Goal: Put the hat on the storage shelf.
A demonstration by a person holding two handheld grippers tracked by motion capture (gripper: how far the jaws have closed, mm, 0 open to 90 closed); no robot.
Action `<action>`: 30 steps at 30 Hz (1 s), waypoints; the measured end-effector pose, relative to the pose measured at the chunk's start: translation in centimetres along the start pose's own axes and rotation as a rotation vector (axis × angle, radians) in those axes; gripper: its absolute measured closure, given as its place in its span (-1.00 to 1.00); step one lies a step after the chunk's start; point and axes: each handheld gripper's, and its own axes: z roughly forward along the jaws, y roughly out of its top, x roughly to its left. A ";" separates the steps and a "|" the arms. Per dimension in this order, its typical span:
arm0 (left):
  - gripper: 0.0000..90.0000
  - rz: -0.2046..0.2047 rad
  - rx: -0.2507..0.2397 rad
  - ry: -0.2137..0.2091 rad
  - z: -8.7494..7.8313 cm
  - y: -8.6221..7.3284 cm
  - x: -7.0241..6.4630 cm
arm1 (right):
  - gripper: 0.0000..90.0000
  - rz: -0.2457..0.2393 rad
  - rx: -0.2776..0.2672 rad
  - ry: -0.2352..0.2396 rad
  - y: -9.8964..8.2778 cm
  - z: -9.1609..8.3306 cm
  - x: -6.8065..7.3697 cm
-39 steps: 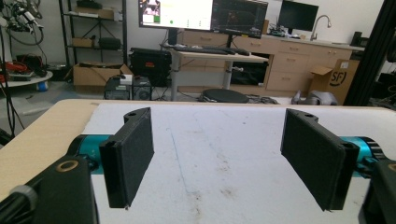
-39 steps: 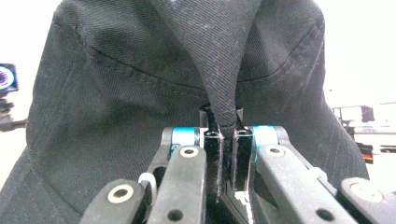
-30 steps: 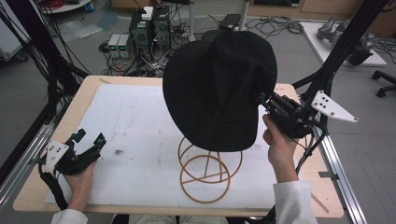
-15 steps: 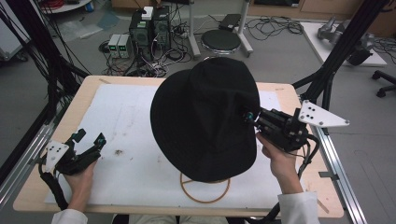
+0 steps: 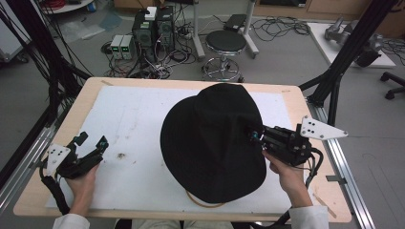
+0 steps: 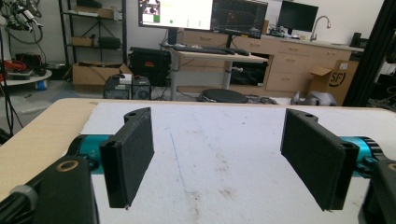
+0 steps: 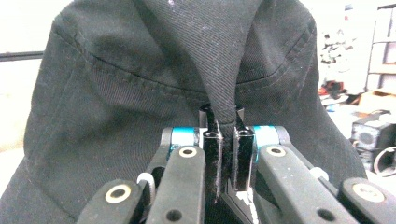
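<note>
Centrally in the high view, a black hat (image 5: 210,143) covers most of the middle of the frame, sitting over a wire stand (image 5: 204,202) whose ring peeks out under the hat's lower edge. At the right of the frame, the right gripper (image 5: 254,136) meets the hat's right side, a hand (image 5: 284,176) behind it. In the right gripper view, its jaws are pressed nearly together on a pinched fold of the hat (image 7: 196,74), which fills the upper frame. At the lower left of the high view, the left gripper (image 5: 91,141) sits above the white mat (image 5: 133,114) on the table (image 5: 36,181), well apart from the hat. In the left gripper view, its jaws stand wide apart with nothing between them, bare mat (image 6: 224,154) ahead. Beyond the table, at the top of the high view, are a stool (image 5: 228,42) and computer boxes (image 5: 153,28) on the floor.
</note>
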 end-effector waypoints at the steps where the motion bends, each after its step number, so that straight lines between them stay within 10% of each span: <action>1: -0.43 -0.001 0.000 0.000 0.0 0.0 0.0 | 0.92 -0.001 0.003 0.010 -0.2 0.0 -0.1; 14: -0.43 0.000 0.001 -0.003 0.0 0.0 0.0 | 0.88 0.054 0.070 0.079 -1.3 0.2 -0.7; 30: -0.43 0.002 0.001 -0.004 0.0 0.0 -0.1 | 0.61 0.098 -0.005 0.081 -2.2 -0.7 -1.0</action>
